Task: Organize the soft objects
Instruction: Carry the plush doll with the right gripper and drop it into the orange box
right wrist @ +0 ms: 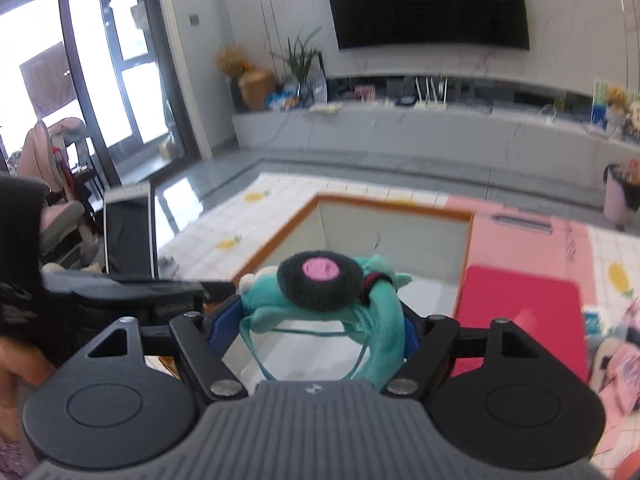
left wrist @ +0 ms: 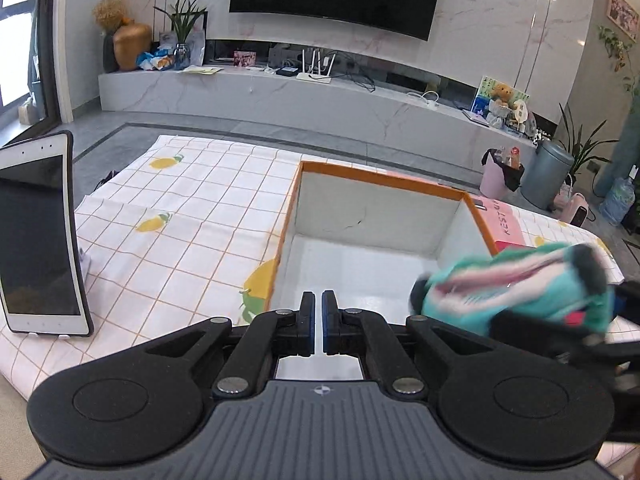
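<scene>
The right tool (right wrist: 320, 320) grips a teal plush toy (right wrist: 320, 292) above the open box (right wrist: 396, 208); light and squashy, best pinched across its middle. The left tool (left wrist: 319, 316) is closed, empty.

Fuzzy teal cloth plush toy (right wrist: 320, 300); matt white cardboard box (left wrist: 372, 216) interior; smooth printed tablecloth (left wrist: 200, 208); matt black plastic left gripper (left wrist: 316, 304); glossy tablet (left wrist: 38, 240) screen.

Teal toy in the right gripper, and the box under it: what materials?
Teal toy: plush fabric, matte and fuzzy, with a felt-like dark disc and thin cords, squashed between the right gripper's fingers. Box: looks like rigid cardboard, smooth white inside, orange rim; a fine crack shows on the inner wall.
</scene>
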Demonstrator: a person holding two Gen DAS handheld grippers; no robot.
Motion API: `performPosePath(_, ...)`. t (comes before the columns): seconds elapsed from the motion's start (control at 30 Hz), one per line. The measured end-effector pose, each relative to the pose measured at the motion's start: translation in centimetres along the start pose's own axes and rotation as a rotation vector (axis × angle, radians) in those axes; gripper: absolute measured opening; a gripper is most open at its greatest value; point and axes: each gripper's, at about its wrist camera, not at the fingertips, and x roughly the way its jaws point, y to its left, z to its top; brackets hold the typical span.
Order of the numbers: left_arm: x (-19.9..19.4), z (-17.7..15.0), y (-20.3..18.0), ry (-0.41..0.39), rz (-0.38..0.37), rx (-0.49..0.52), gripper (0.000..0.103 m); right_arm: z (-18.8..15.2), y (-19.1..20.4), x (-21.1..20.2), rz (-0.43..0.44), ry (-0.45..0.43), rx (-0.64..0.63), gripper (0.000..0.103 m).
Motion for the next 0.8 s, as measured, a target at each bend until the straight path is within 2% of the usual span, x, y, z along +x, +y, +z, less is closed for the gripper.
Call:
performPosePath(0.37,1.0,0.2,1.6,0.027,0.013,-0.048,0.003,-1.6,1.7,8.5,0.017,0.153,-0.038,0.074)
performPosePath(0.57,1.1,0.1,1.7,0.036,0.005,-0.051,0.003,-2.8,3.7,12.7,0.011,0.284,-0.157,0.075)
performPosePath(0.67,1.2,0.0,1.5,0.042,0.005,-0.044,0.003,-2.9,3.6,13.2,0.004,0.290,-0.128,0.075)
performPosePath(0.73,1.3,0.0,1.5,0.044,0.006,-0.041,0.003,-2.6,3.6,13.5,0.002,0.304,-0.113,0.079)
performPosePath(0.8,1.1,0.0,1.5,0.042,0.013,-0.041,0.003,-2.4,4.0,13.9,0.009,0.353,-0.140,0.082)
